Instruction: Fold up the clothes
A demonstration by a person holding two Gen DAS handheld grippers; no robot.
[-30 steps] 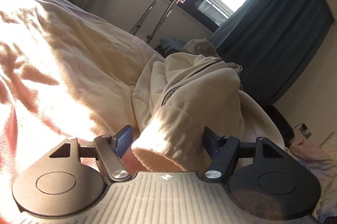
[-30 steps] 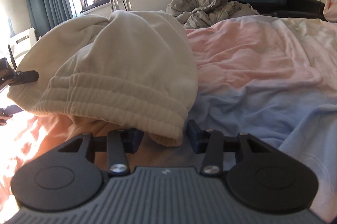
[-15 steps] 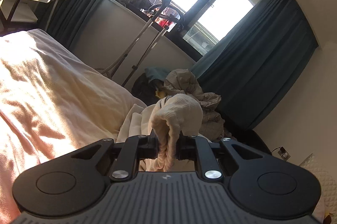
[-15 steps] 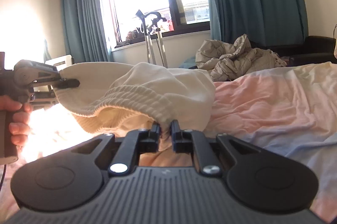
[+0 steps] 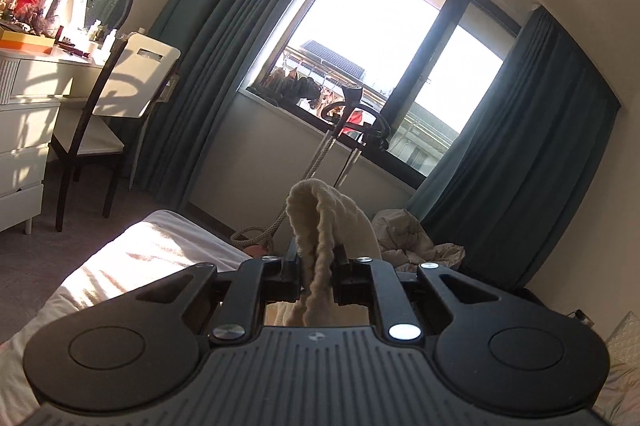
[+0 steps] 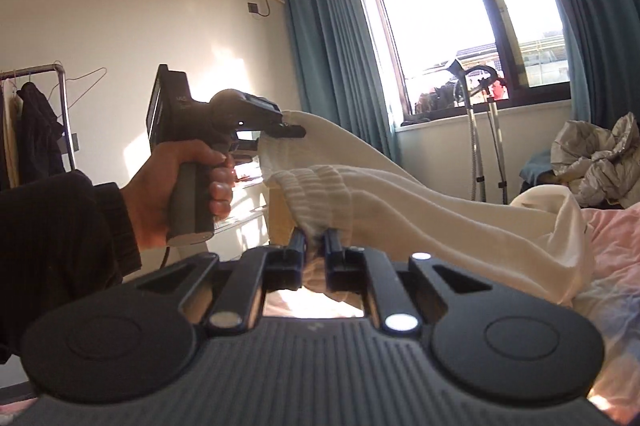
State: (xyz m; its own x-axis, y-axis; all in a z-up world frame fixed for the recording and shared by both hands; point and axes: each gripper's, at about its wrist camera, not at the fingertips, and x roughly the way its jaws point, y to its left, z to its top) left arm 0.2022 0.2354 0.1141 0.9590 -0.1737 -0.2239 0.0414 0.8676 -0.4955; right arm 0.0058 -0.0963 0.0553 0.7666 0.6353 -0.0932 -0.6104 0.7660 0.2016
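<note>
Cream sweatshirt point(image 6: 400, 210) lifted clear of bed point(image 6: 616, 246) since a second ago, ribbed hem stretched between grippers. Left gripper point(image 5: 318, 268) and right gripper point(image 6: 316, 250) now clamped on hem, previously spread. Ready for shaking out flat.

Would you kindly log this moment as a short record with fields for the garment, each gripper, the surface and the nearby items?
garment: cream sweatshirt, ribbed hem lifted, far end resting on the bed
left gripper: shut on the ribbed hem
right gripper: shut on the ribbed hem
left hand: around the handle
surface: bed with pink cover
nearby: garment steamer under the window, crumpled grey quilt
</note>
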